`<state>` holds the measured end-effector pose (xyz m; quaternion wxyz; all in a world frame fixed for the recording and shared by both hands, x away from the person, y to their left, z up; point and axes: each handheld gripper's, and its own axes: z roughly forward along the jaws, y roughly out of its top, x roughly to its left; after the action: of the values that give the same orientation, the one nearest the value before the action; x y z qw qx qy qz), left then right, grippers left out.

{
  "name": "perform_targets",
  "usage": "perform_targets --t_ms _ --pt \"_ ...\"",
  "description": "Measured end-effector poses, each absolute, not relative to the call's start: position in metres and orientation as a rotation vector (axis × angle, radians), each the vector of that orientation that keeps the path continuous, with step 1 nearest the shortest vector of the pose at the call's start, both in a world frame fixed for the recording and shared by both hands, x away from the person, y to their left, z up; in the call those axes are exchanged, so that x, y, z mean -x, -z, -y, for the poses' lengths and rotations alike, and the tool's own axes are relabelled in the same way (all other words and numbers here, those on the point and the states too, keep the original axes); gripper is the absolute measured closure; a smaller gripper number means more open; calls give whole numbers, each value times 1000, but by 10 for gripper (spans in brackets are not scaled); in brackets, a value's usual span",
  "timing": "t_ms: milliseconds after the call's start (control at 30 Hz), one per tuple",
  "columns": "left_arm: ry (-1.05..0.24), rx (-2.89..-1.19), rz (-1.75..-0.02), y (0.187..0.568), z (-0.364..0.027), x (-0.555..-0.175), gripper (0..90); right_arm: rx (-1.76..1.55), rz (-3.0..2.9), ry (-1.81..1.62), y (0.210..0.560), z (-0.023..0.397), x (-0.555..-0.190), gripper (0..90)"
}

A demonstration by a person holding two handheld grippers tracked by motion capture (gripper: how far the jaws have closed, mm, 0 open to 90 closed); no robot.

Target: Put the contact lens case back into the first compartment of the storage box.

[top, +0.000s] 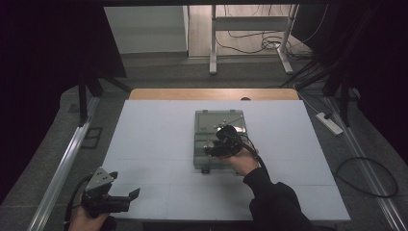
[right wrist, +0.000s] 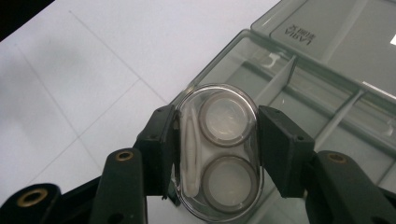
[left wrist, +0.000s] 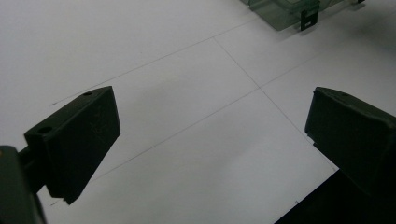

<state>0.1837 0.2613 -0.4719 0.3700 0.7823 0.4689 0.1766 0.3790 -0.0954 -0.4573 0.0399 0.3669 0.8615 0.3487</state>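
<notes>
The clear oval case (right wrist: 219, 154), with two round wells and a white strip along one side, is already picked up and sits clamped between the fingers (right wrist: 161, 149) of the right gripper (right wrist: 219, 154), which press on its two long sides. It hangs over the near corner of the open grey compartment box (right wrist: 322, 112), whose lid lies flat behind it on the white table (top: 144, 144). What seems left is to lower the case into a compartment and let go; which compartment is hard to tell. In the high view the right gripper (top: 221, 144) is over the box (top: 204, 120). The left gripper (left wrist: 210, 135) waits at the table's near corner, its fingers spread wide and holding nothing.
</notes>
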Motion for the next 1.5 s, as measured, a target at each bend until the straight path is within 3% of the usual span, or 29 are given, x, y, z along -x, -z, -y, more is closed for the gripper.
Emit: perform_targets --t_ms 1500 --pt "-448 -1996 -1206 472 -263 -183 32 -1236 -2522 -988 486 42 -423 484"
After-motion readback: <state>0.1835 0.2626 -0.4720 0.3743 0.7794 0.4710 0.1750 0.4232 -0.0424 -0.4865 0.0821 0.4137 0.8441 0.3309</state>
